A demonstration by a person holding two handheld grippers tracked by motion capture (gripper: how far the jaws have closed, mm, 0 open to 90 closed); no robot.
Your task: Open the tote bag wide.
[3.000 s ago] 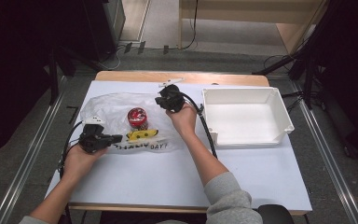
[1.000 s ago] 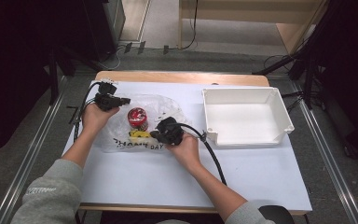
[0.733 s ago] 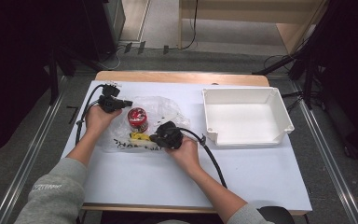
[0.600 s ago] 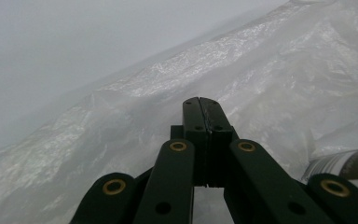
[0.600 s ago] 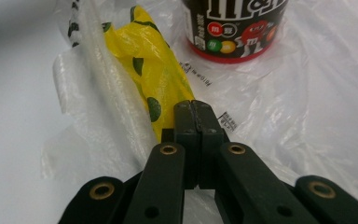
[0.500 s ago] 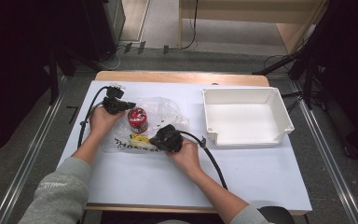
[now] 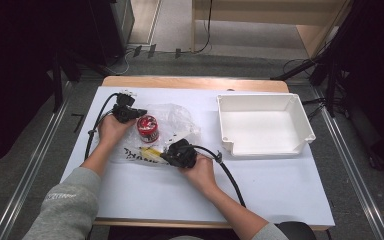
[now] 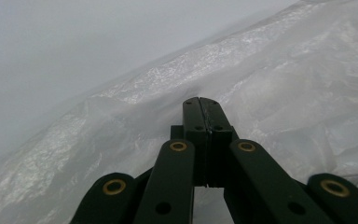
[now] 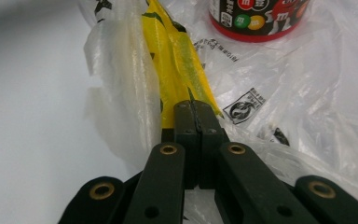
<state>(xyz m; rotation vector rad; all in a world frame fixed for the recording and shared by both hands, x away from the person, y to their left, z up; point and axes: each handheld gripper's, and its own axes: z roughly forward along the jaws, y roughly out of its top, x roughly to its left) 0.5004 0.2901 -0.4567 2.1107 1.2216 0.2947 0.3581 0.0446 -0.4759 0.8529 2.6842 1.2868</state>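
Both hands barely shifted; left tool [image 8: 199, 103] and right tool [image 9: 193, 106] each pinch the plastic bag [image 7: 180, 122]

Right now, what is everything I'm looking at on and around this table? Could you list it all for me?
Plastic bag: one, clear with black and yellow print, left half of the table.
Red tub: one, red and black, at the bag between the two grippers.
Tray: one, white, empty, right half of the table.
Table: one, white top with a wooden far edge.
Cables on the floor: several, dark, beyond the table.
Left gripper: one, black, jaws closed on the bag's far left edge.
Right gripper: one, black, jaws closed on the bag's yellow-printed near edge.
Hands: two, with grey sleeves.
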